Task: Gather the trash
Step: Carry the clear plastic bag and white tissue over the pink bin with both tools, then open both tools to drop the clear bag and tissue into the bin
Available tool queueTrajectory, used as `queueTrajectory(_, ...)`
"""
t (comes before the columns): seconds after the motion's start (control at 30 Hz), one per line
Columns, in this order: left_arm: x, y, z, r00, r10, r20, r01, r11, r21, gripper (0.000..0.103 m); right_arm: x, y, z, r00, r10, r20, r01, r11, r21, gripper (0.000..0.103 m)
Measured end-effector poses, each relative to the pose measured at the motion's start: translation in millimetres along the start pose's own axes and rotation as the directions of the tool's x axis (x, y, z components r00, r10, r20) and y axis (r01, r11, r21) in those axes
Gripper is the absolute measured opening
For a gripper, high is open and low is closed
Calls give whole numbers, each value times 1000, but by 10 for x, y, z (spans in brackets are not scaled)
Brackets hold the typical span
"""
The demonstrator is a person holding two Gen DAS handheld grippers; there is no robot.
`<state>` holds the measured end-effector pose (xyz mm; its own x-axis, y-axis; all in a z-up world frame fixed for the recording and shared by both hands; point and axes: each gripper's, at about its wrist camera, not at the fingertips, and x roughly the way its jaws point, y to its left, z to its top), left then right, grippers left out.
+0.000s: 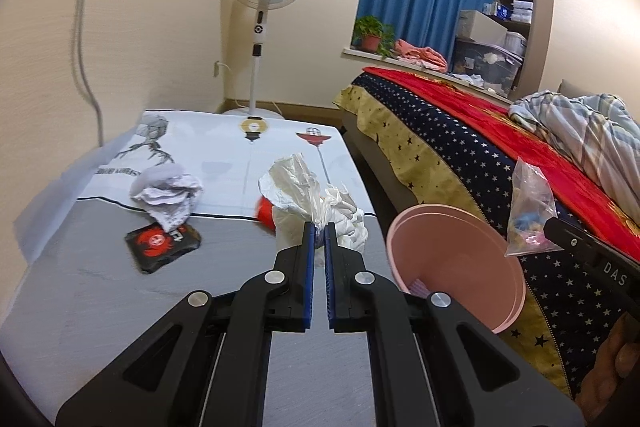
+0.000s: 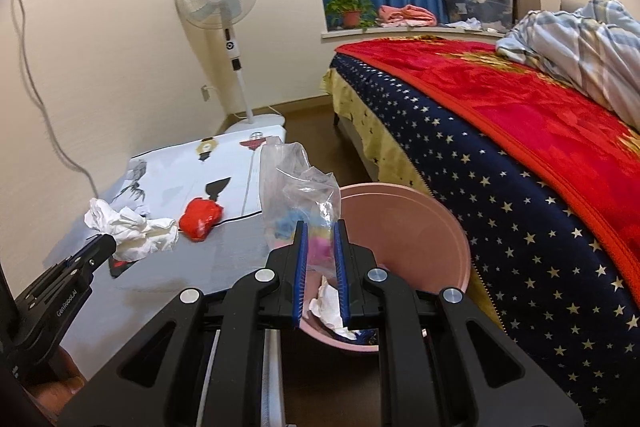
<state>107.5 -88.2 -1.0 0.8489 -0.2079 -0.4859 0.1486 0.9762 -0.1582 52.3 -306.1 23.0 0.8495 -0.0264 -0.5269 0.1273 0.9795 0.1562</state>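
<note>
Grippers both pinch trash. Left gripper (image 1: 319,227) clamps white tissue (image 1: 340,217); right gripper (image 2: 320,227) grips a clear bag (image 2: 296,187) above the pink bin (image 2: 420,227).

right gripper (image 2: 320,247) jaws pinch clear bag (image 2: 296,183) | over pink bin (image 2: 404,227)
</note>
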Motion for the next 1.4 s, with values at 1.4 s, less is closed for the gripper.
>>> queueTrajectory(1.4, 993, -896, -169, 973, -204, -110, 214, 973, 89, 5, 626, -641, -40, 982, -179, -64, 185, 976, 114, 15)
